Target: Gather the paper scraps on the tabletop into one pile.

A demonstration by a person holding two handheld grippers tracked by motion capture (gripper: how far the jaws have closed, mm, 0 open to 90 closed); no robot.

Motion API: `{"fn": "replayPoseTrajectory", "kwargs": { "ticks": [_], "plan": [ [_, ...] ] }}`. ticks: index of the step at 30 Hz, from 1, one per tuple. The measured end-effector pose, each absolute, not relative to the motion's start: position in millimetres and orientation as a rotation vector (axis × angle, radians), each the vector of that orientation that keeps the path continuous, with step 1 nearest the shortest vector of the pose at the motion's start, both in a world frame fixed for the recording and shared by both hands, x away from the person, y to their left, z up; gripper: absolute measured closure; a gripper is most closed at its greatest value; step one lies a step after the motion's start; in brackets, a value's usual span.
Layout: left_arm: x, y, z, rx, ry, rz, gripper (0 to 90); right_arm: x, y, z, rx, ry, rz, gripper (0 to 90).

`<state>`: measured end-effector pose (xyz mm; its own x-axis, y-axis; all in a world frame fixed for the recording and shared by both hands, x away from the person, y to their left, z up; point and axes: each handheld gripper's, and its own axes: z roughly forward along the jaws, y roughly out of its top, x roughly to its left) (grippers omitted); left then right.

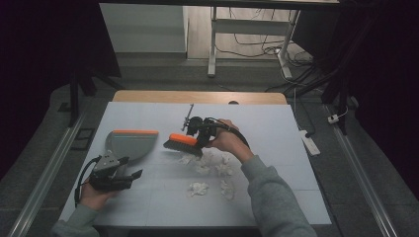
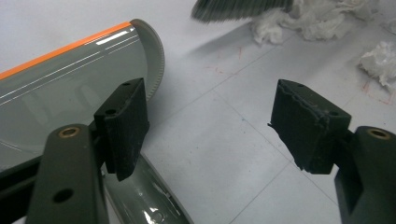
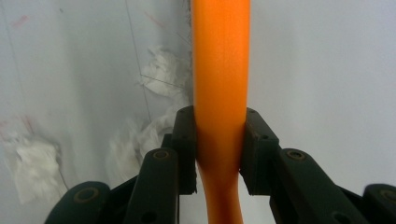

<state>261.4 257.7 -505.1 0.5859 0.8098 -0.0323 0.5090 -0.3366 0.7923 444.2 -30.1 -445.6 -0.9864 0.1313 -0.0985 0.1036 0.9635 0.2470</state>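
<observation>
A grey dustpan (image 1: 132, 143) with an orange strip lies on the left of the table. My left gripper (image 1: 131, 167) stands open just in front of it. In the left gripper view the dustpan (image 2: 70, 79) fills the left side and its handle (image 2: 144, 200) runs under the left jaw of the left gripper (image 2: 210, 95). An orange-backed brush (image 1: 182, 142) hovers at mid-table, with my right gripper (image 1: 198, 137) shut on it. The right gripper (image 3: 219, 149) clamps the orange brush handle (image 3: 219, 70). Crumpled white paper scraps (image 1: 205, 163) lie beside the bristles (image 2: 238, 8).
More paper scraps (image 1: 198, 188) lie toward the near edge and others (image 2: 380, 58) to the right of the left gripper. The white table top (image 1: 276, 128) ends at a wooden strip at the back. A power strip (image 1: 310, 143) sits off the right edge.
</observation>
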Motion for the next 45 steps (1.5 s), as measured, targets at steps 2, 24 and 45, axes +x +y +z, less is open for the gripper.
{"fn": "replayPoseTrajectory", "kwargs": {
  "ticks": [2,24,45],
  "plan": [
    [262,257,-505,2.014,1.051,0.476,28.6,444,-40,-438,0.221,2.975,0.474,70.2],
    [262,258,-505,2.012,1.052,0.481,28.6,427,-9,-457,0.551,3.099,0.669,70.2],
    [262,258,-506,2.014,1.058,0.490,28.6,385,-86,-410,0.606,3.056,0.854,70.2]
  ]
}}
